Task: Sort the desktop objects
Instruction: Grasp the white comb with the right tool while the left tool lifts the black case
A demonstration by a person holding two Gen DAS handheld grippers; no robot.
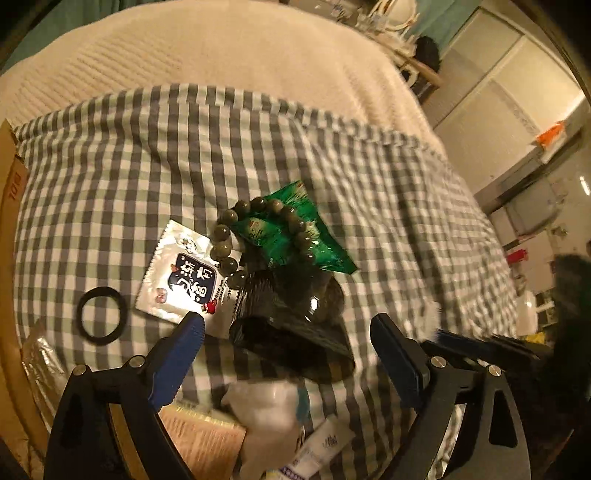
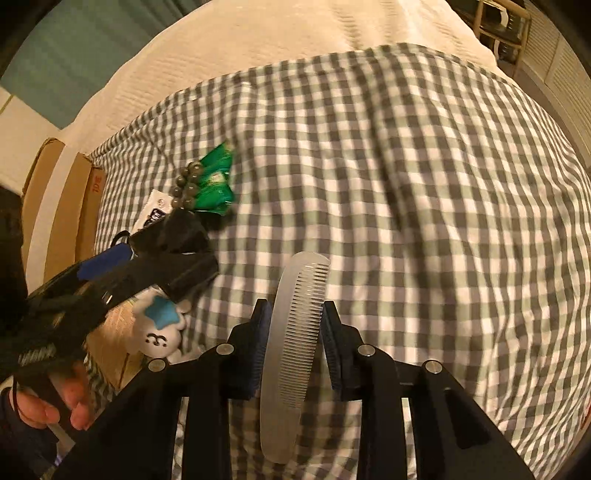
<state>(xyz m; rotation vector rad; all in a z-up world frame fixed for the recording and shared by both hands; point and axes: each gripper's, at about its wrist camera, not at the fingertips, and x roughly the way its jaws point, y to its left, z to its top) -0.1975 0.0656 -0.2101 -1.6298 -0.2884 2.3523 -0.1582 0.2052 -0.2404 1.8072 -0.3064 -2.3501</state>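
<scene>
Right wrist: comb between fingers.

Pale comb lengthwise, teeth right; bead bracelet across green packet; dark, perhaps ridged object beside.

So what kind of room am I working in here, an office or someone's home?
Most likely a home, probably a bedroom: the items lie on a checked cloth spread over what looks like a bed with a cream ribbed blanket. Pale cabinet doors and a cluttered wooden rack stand behind.
</scene>
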